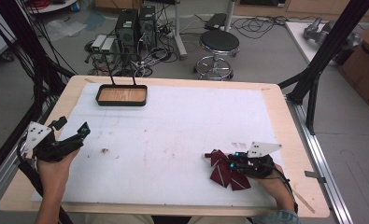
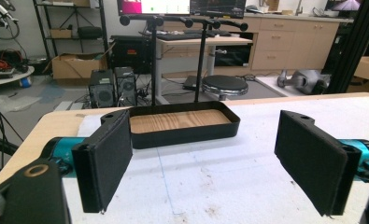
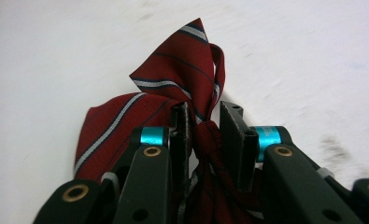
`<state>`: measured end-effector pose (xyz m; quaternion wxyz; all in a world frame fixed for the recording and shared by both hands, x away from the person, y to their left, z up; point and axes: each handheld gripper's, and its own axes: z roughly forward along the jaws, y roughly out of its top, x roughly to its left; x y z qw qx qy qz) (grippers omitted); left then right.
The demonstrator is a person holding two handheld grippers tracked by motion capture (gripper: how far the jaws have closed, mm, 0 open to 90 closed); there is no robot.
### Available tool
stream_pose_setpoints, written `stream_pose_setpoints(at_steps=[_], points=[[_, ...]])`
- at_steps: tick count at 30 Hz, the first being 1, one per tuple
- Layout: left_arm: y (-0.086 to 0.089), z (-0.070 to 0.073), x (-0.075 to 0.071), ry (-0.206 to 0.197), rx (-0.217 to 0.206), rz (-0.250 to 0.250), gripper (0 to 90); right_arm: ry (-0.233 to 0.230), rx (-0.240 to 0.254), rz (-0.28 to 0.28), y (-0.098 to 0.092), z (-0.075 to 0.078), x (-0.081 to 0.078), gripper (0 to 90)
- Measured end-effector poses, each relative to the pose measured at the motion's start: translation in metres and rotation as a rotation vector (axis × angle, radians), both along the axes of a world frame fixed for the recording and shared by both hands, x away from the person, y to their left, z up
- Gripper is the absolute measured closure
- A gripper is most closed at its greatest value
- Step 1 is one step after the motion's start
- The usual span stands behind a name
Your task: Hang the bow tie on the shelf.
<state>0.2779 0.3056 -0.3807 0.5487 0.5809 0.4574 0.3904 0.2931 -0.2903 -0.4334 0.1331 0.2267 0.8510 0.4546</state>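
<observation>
Worktop [image 1: 173, 121] space at the near left is taken by the left hand-held gripper [image 1: 77, 136], held released with its jaws wide apart and aimed at the wood-bottomed black tray [image 1: 121, 95] at the far left. At the near right, a red striped necktie [image 1: 225, 169] is pinched at its bunched middle by the right hand-held gripper [image 1: 224, 161]. A pick-up step is judged to be in hand, a lift and carry being called for next; no brand or writing can be read.

High view looks down over the table [image 1: 275, 100]; left gripper view faces the tray [image 2: 182, 128] low; right's close.
</observation>
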Motion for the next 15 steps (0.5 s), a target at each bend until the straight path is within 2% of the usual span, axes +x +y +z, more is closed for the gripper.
stream_pose_setpoints(at_steps=[2,3,4,5,8,9,11,14,15], points=[[0.000,0.000,0.000,0.000,0.001,0.000,19.5,-0.012,0.008,-0.020,0.000,0.001,0.000,74.2],[0.001,0.001,-0.001,-0.003,-0.001,0.001,19.5,-0.040,0.042,-0.048,-0.001,0.005,-0.001,74.4],[0.001,0.001,-0.001,-0.003,-0.001,0.001,19.5,-0.040,0.042,-0.048,-0.001,0.005,-0.001,74.4],[0.001,0.001,-0.001,-0.004,-0.002,0.001,19.5,-0.062,0.064,-0.065,-0.001,0.009,-0.001,74.6],[0.002,0.002,-0.001,-0.008,-0.005,0.002,19.5,-0.085,0.078,-0.084,-0.002,0.014,-0.001,74.8],[0.002,0.003,-0.001,-0.009,-0.008,0.003,19.5,-0.112,0.087,-0.106,-0.002,0.019,0.000,75.1],[0.002,0.003,-0.001,-0.010,-0.009,0.003,19.5,-0.123,0.116,-0.118,-0.003,0.023,0.002,75.2],[0.002,0.003,-0.001,-0.011,-0.011,-0.002,19.6,-0.129,0.122,-0.124,-0.003,0.029,0.006,75.2],[0.002,0.003,-0.001,-0.012,-0.013,-0.005,19.6,-0.140,0.110,-0.128,-0.001,0.037,0.009,75.2]])
